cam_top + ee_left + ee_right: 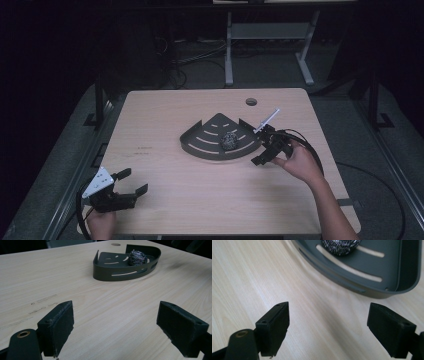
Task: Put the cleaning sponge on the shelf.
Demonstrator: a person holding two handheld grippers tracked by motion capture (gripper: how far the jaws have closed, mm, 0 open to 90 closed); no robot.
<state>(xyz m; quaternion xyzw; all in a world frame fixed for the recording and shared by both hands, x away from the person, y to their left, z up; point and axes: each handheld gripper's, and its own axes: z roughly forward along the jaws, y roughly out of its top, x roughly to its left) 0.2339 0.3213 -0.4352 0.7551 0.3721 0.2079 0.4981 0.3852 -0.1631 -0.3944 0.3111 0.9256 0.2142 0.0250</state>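
Steel-wool scouring ball (229, 140) in dark slotted metal corner tray (197, 147) | light, springy, snaggy; pinch across middle | right gripper (263, 150) fingers spread empty beside tray | left gripper (131, 182) fingers spread empty

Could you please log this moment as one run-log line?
right tool: open, empty, beside tray | left tool: open, empty | steel wool ball: in tray

One tray (200, 145), dark, slotted, fan-shaped, table centre. One scourer (229, 140), steel wool ball, inside tray toward 3 o'clock. Two grippers: left (134, 182) at 7 o'clock, right (261, 147) at 3 o'clock beside tray. One table (165, 200). One hole (251, 102) at 12 o'clock.
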